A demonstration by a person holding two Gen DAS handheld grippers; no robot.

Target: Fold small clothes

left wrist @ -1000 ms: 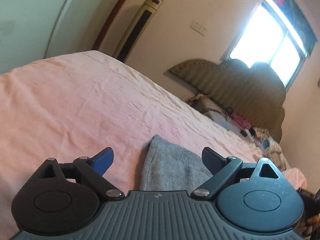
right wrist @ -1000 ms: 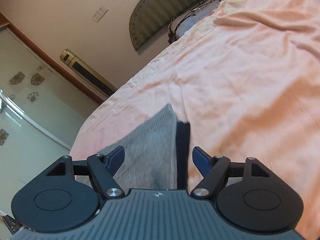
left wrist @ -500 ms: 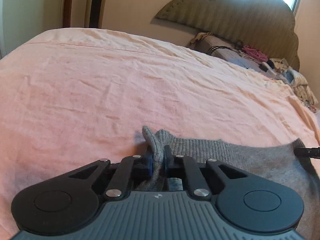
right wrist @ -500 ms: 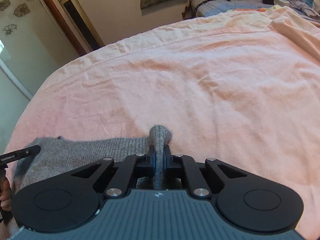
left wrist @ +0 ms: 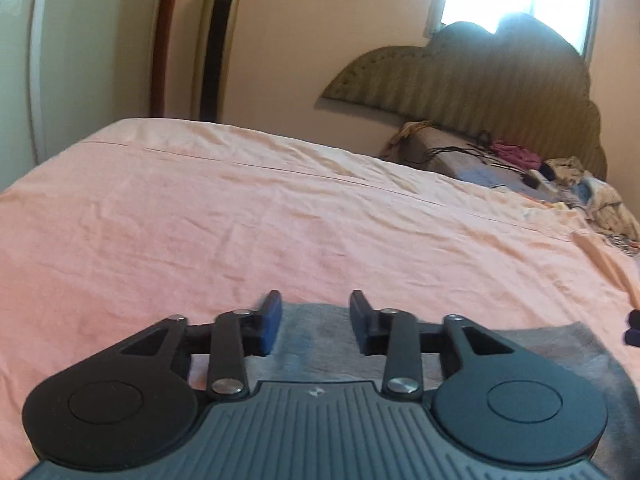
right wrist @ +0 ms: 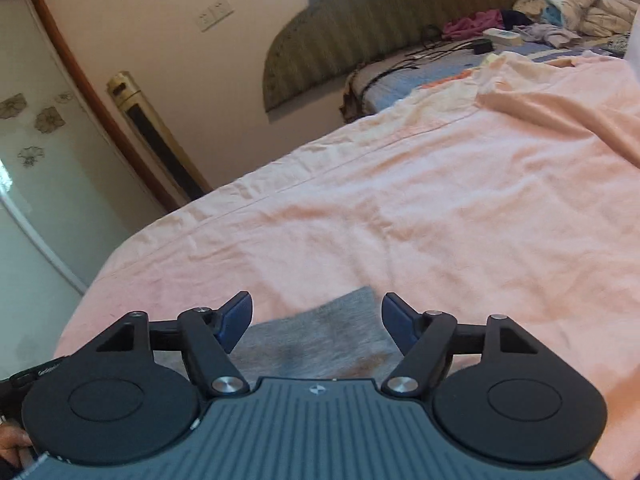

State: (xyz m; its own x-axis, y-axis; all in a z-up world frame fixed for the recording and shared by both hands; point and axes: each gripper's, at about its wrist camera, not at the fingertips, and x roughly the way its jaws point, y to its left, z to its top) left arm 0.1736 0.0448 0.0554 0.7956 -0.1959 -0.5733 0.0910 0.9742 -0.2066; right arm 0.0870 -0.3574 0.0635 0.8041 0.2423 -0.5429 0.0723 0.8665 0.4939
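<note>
A small grey knitted garment (left wrist: pixel 316 340) lies flat on the pink bedsheet (left wrist: pixel 240 224). My left gripper (left wrist: pixel 316 322) hovers over its left part, jaws opening, pads clear of the cloth, which lies beneath the gap. In the right wrist view the same grey garment (right wrist: pixel 320 336) shows its far right corner between and below the fingers of my right gripper (right wrist: pixel 316 318), whose jaws are also opening and grip nothing. The tips of the right gripper's fingers (left wrist: pixel 632 326) peek in at the right edge of the left wrist view.
A padded headboard (left wrist: pixel 500 80) stands at the far right, with a heap of clothes, cables and bedding (right wrist: pixel 540 24) below it. A tall gold standing unit (left wrist: pixel 218 40) and a glass sliding door (right wrist: pixel 36 160) stand beyond the bed's far edge. A hand (right wrist: pixel 12 446) shows at bottom left.
Both grippers closed on the garment's edge half a second ago, carried it across, and have now let it go; it lies flat and folded under the opened jaws.
</note>
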